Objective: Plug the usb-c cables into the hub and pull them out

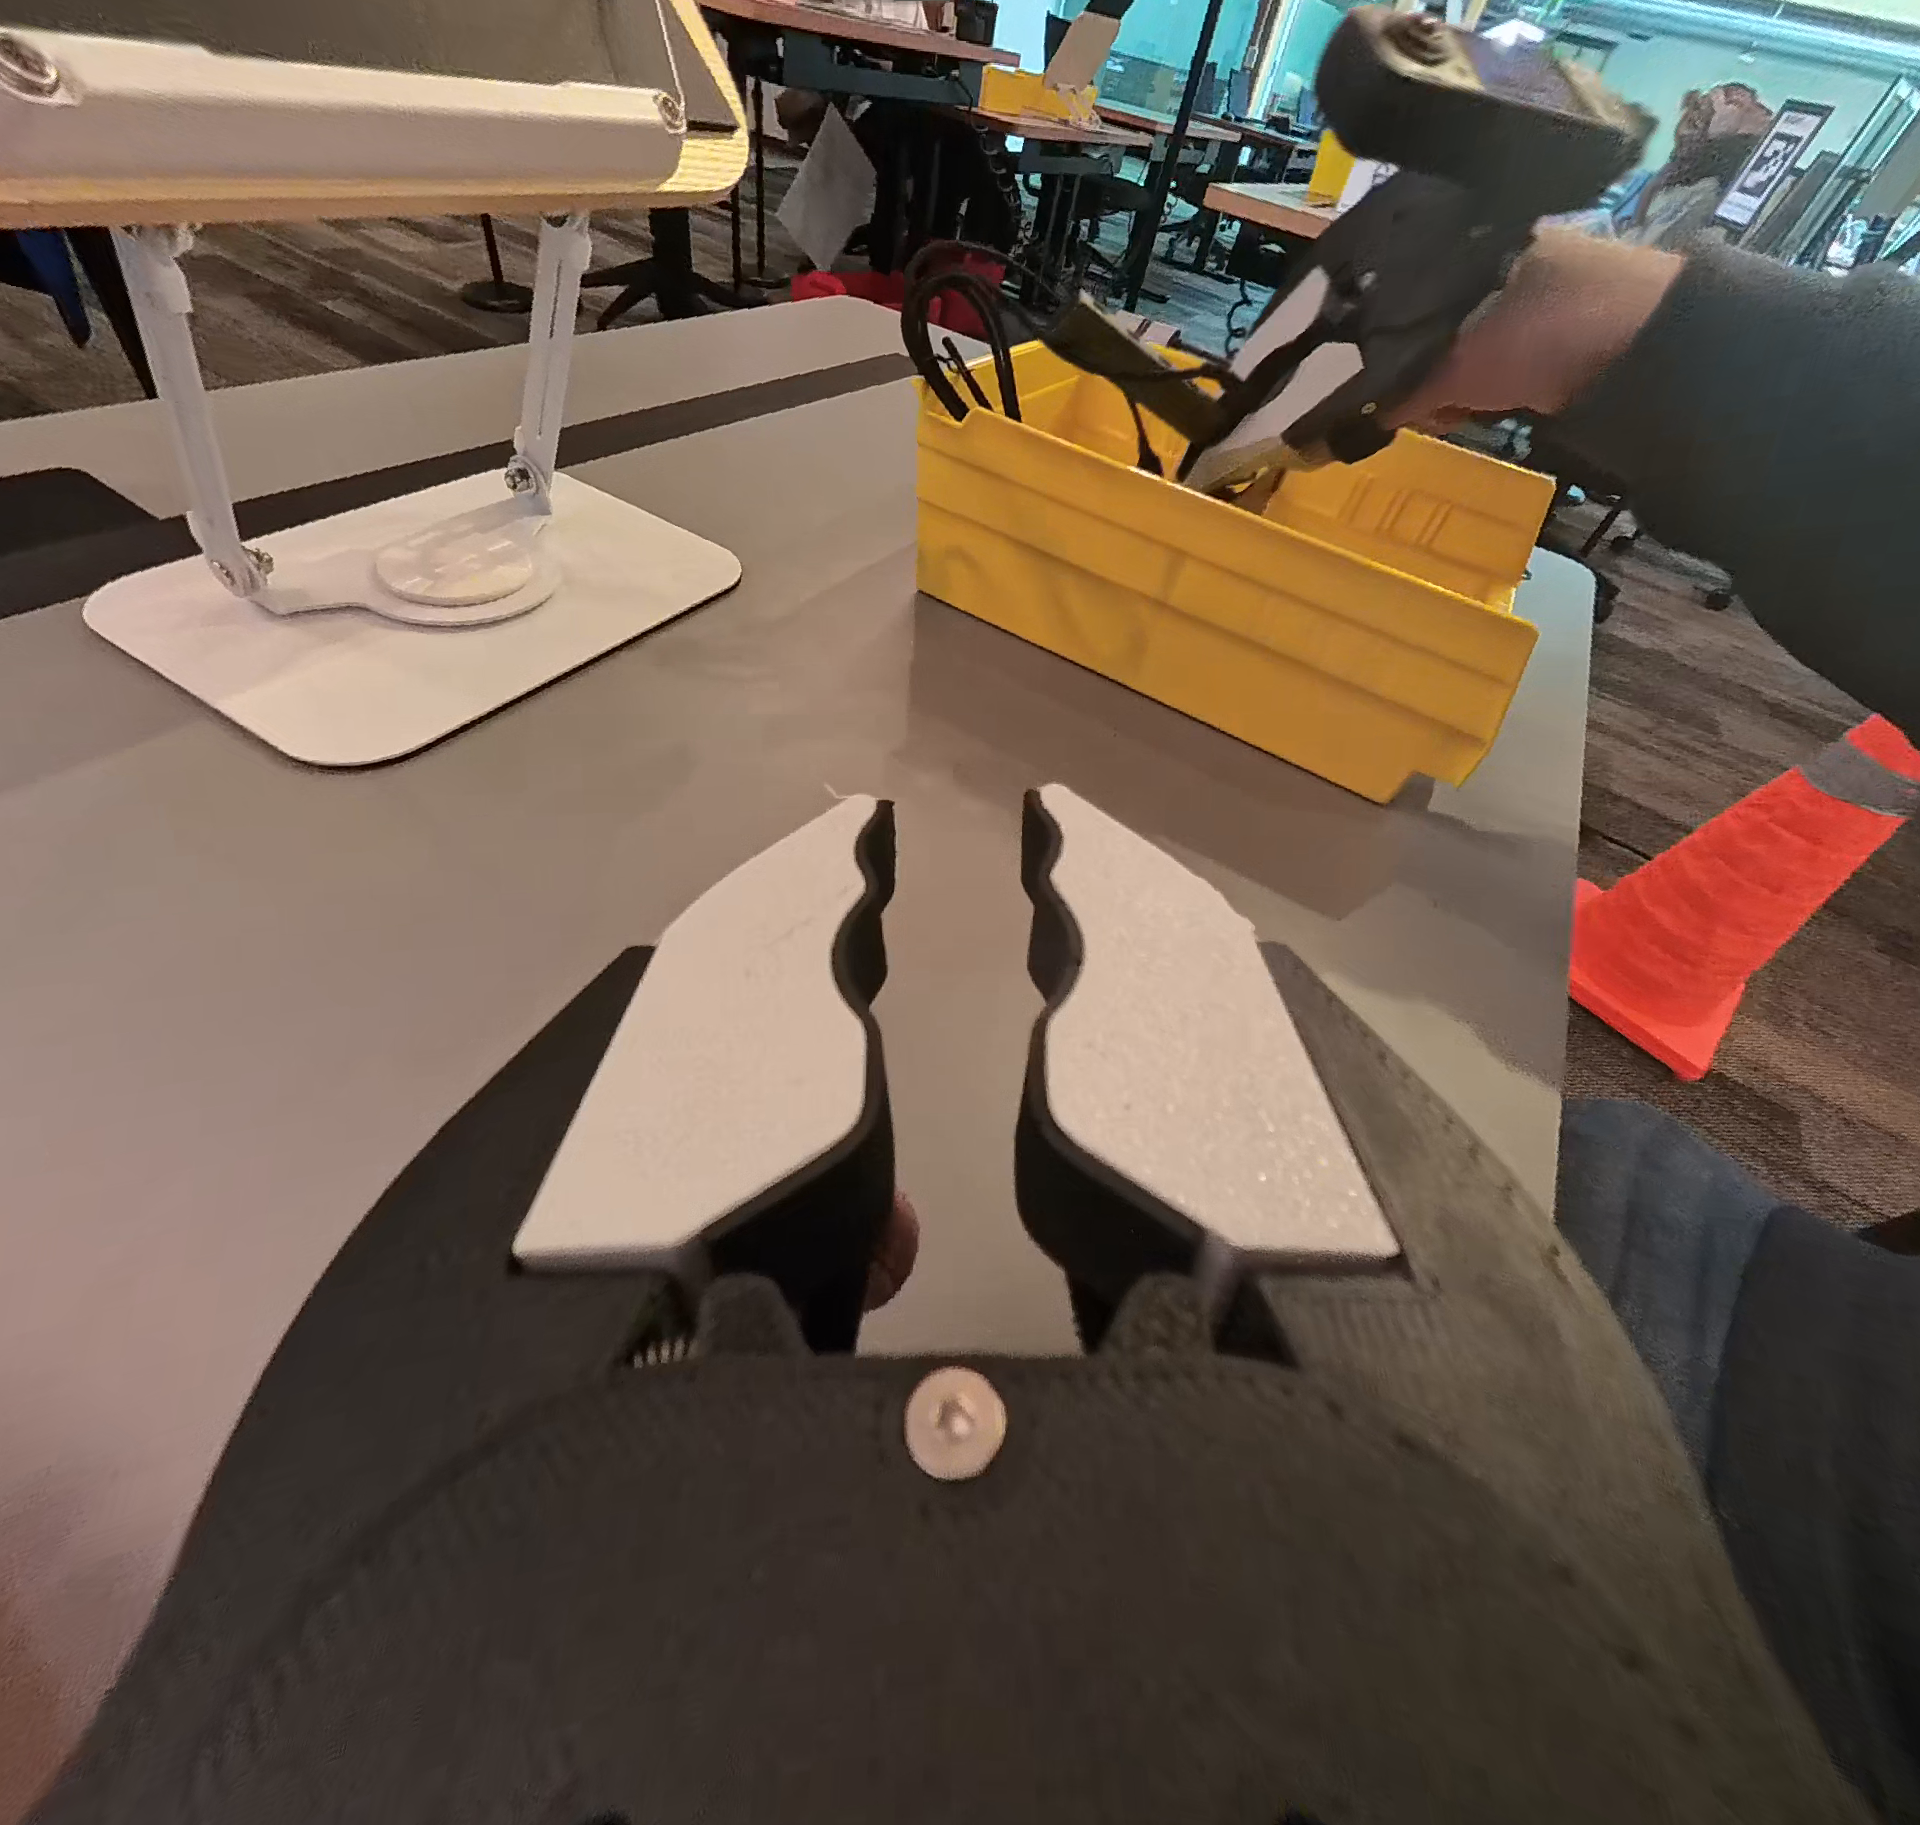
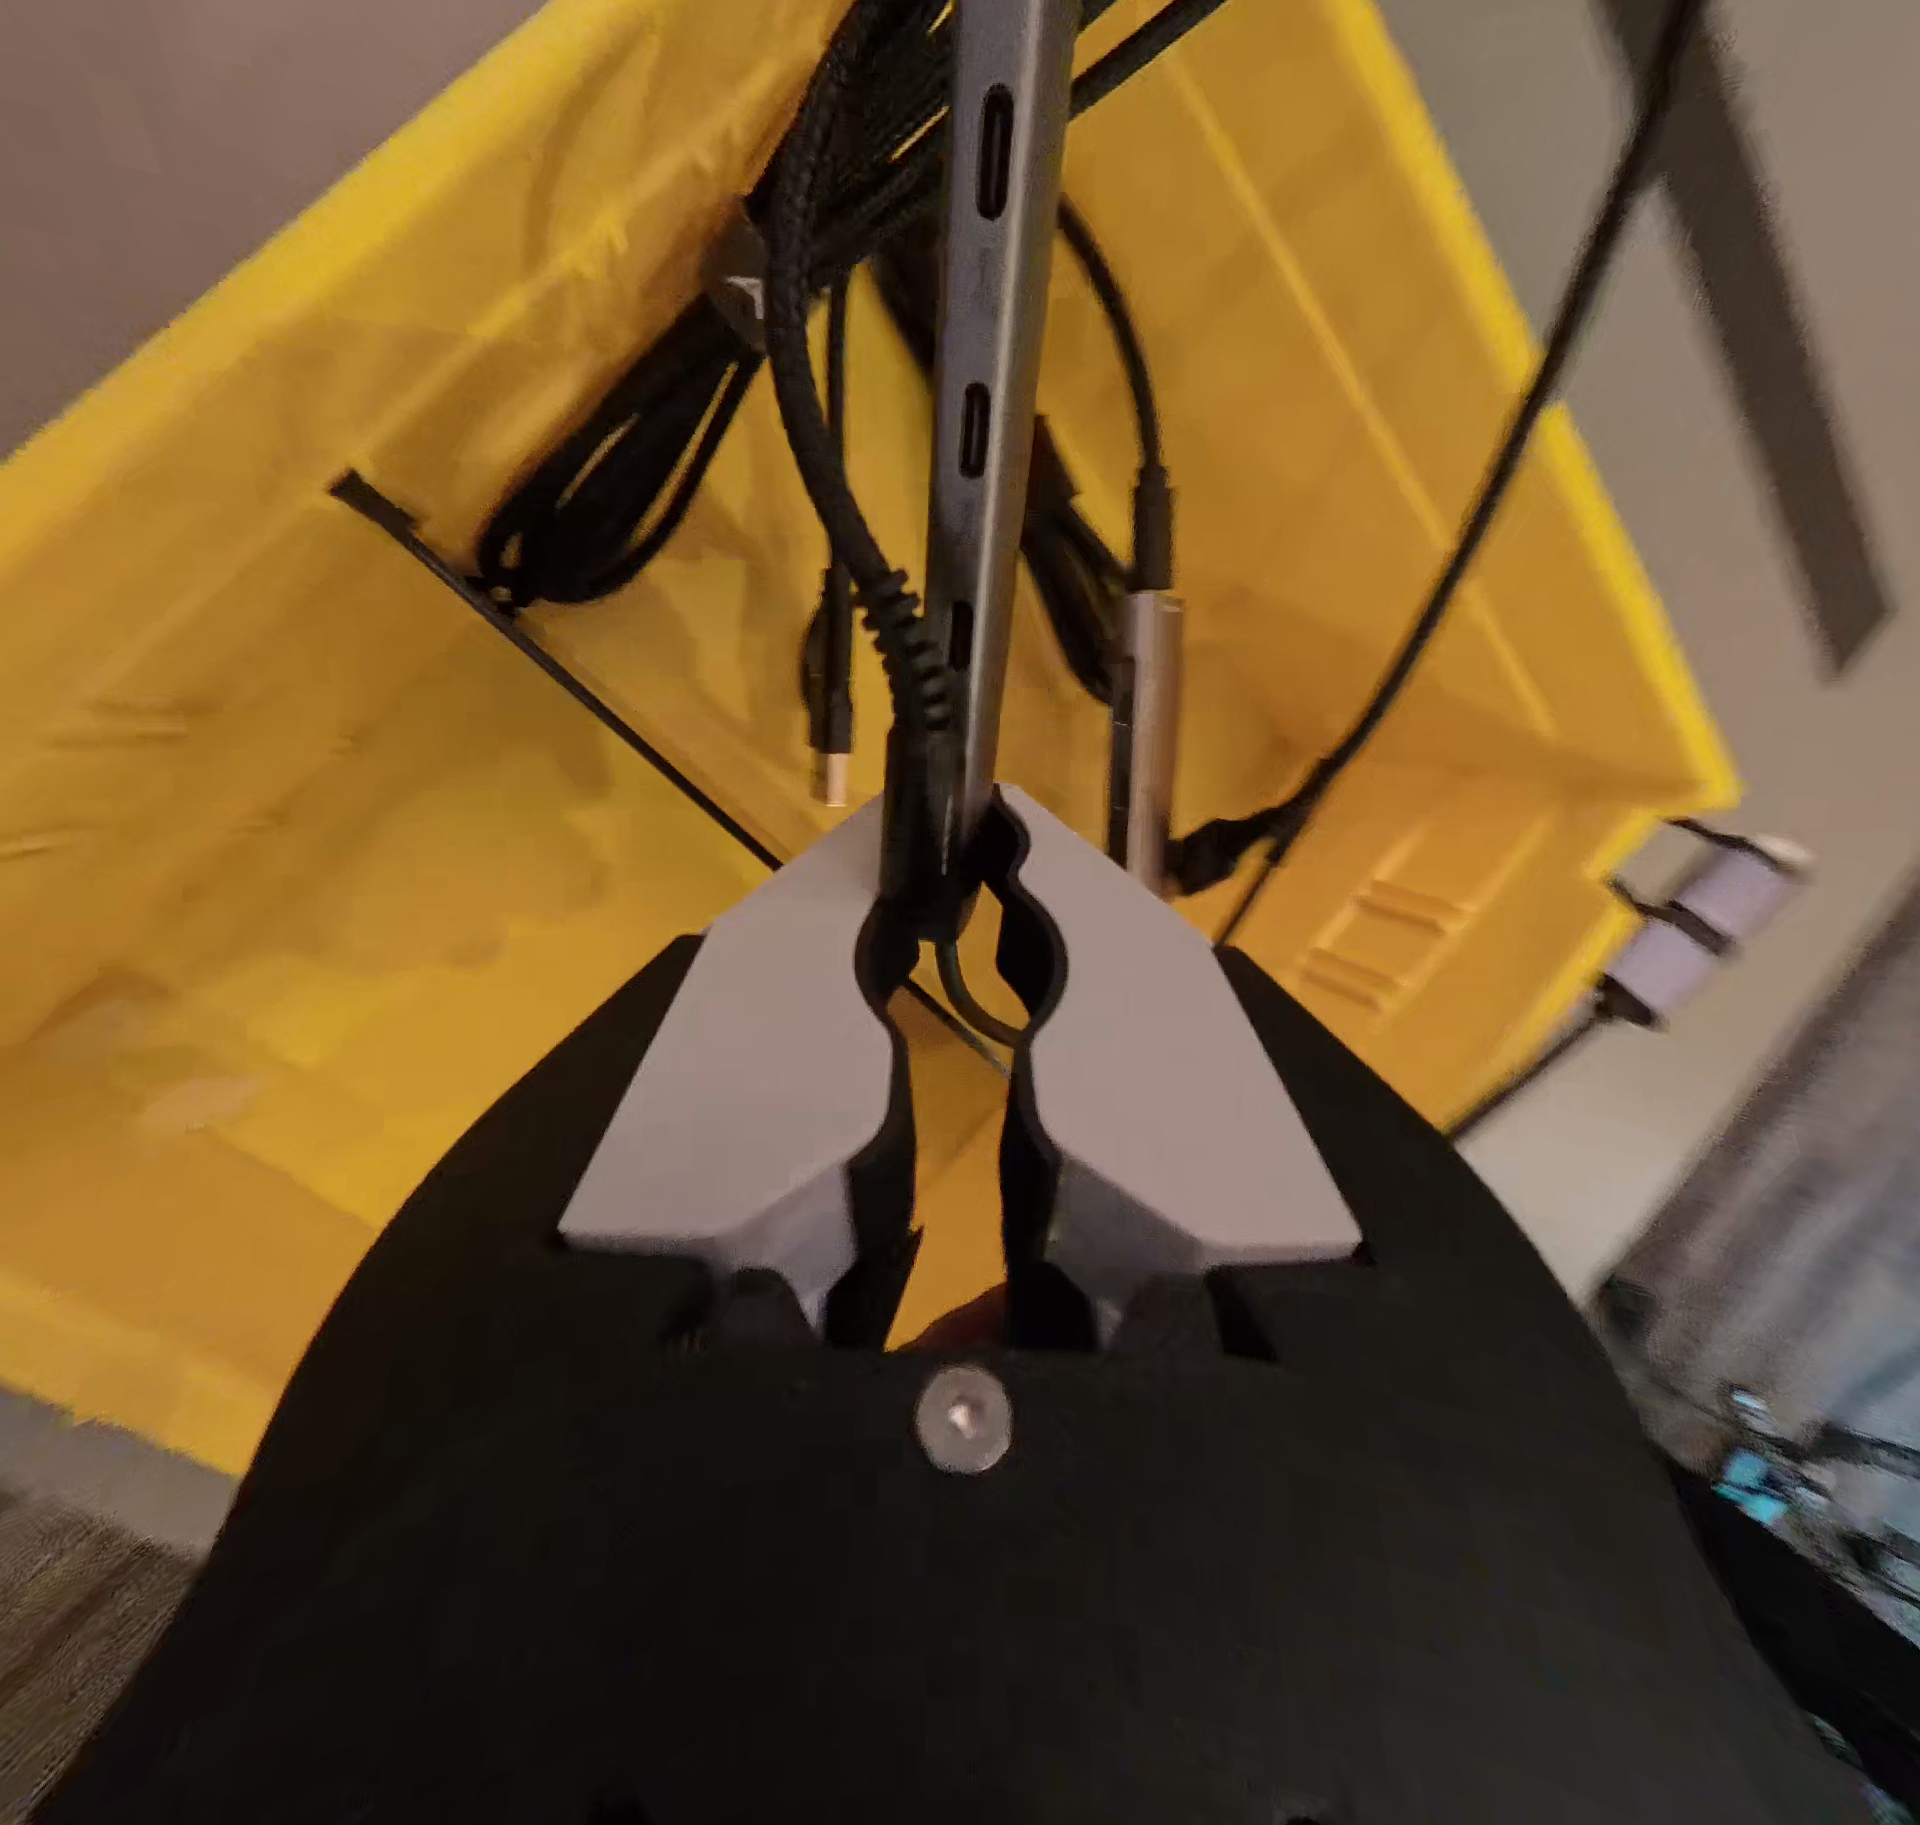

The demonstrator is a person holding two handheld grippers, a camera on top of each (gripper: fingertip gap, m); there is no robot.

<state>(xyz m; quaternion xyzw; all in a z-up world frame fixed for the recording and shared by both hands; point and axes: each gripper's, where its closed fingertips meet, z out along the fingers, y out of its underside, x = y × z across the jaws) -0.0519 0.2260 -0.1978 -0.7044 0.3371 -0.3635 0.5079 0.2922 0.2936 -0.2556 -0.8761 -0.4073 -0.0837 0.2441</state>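
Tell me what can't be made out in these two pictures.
- Hub's far end: cut off by the top edge, right wrist view.
- Whether any cable is plugged into it: that view is blurred.
- Bin's contents: its near wall hides them, left wrist view.
- Right tongs tips: inside the bin, blurred, left wrist view.
- What the stand carries: cut off by the top edge, left wrist view.

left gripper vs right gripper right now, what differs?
The left gripper is open and empty; the right gripper is shut on the grey hub at its cable end. The left hovers over bare grey table; the right reaches into the yellow bin among black cables. Both share black bodies and pale fingers.
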